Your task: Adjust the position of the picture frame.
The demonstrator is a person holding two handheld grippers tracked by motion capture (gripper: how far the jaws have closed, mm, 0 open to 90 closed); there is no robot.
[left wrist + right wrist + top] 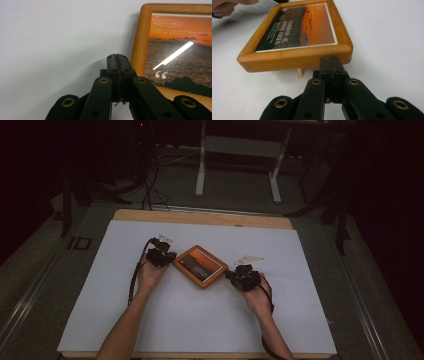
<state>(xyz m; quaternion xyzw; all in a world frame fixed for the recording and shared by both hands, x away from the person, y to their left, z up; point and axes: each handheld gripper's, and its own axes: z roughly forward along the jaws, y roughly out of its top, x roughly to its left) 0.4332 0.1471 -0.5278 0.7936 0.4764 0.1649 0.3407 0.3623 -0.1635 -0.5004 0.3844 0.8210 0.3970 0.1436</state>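
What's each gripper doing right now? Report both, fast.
Left gripper: shut, holding nothing, tips beside the wooden picture frame.
Right gripper: shut, holding nothing, tips at the frame's near edge.

Orange-wood picture frame (200, 266), orange sunset print, white table cover (190, 320).

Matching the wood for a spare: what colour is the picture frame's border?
Warm honey-orange wood; the picture frame shows best in the right gripper view.
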